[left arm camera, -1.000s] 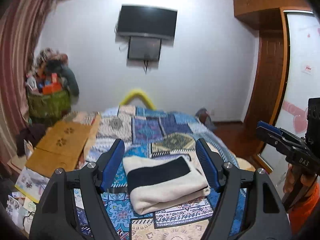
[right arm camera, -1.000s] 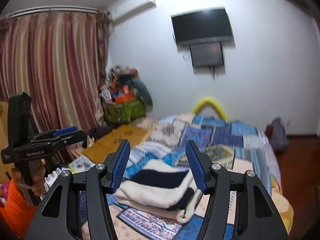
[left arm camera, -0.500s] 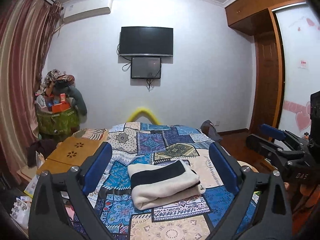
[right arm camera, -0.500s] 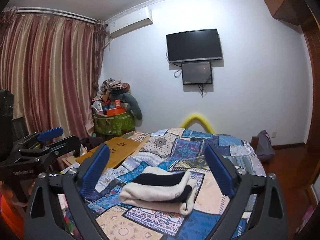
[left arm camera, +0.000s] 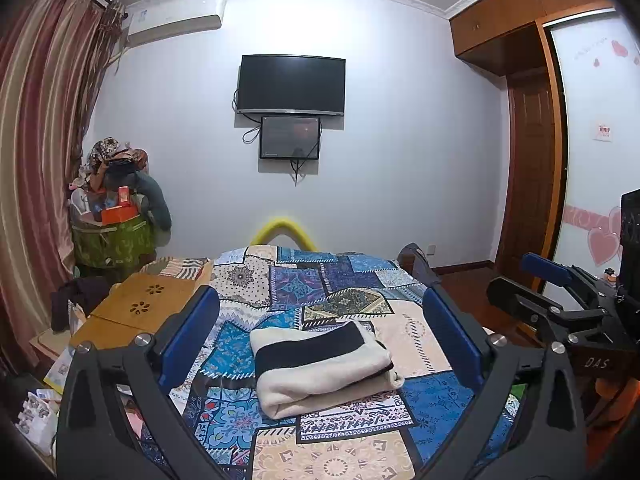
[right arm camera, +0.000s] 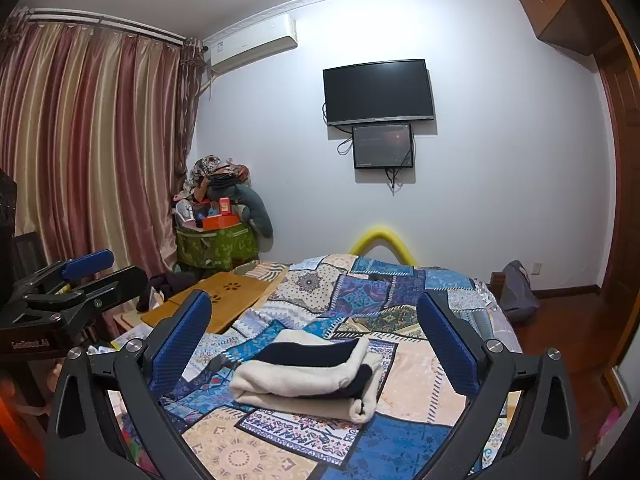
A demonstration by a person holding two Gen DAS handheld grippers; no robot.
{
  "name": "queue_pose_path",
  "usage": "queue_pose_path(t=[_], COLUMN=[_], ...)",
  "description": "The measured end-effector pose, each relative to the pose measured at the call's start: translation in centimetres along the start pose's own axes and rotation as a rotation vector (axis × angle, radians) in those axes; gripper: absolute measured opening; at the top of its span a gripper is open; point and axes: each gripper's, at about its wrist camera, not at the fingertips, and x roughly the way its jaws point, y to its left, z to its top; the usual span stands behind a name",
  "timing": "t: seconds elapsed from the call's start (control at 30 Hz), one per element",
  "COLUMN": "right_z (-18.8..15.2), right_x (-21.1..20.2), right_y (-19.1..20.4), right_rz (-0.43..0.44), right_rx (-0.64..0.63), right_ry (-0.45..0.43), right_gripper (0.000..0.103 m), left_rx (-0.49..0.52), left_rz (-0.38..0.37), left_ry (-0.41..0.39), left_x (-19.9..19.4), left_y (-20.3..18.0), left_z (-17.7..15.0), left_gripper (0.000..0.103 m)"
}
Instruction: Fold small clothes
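Observation:
A folded cream garment with a wide black stripe [left arm camera: 320,368] [right arm camera: 308,380] lies flat on the patchwork bed cover [left arm camera: 352,452] [right arm camera: 412,364]. My left gripper [left arm camera: 320,296] hovers just short of it, jaws opening wide, blue pads well clear of the cloth on both sides. My right gripper [right arm camera: 314,298] faces the same bundle from the other side, its jaws also opening, and nothing touches its pads. Each gripper shows in the other's view: the right gripper [left arm camera: 516,280] at the right edge, the left gripper [right arm camera: 120,270] at the left edge.
A wooden lap table [left arm camera: 140,304] lies at the bed's left side, with a green bag piled with things [left arm camera: 112,236] behind it by the curtain [right arm camera: 80,140]. A yellow foam arch [left arm camera: 284,228] stands at the bed's far end. A backpack [right arm camera: 518,292] sits on the floor to the right.
Both grippers' jaws have spread from about half open to wide open. Both have drawn back from the folded garment, which stays where it lay on the bed.

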Motion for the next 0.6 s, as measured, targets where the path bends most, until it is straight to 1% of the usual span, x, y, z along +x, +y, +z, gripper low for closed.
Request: queue_pose_path(t=[0.6], right_z=[-0.1], right_x=[-0.1], right_y=[-0.2], right_rz=[-0.016], right_rx=[-0.009], right_ry=[0.015], right_gripper=[0.102], left_rx=[-0.023], left_rz=[-0.012], left_ry=[0.032], left_x=[1.1], left_y=[0.3], left_z=[-0.5], left_gripper=[0.103])
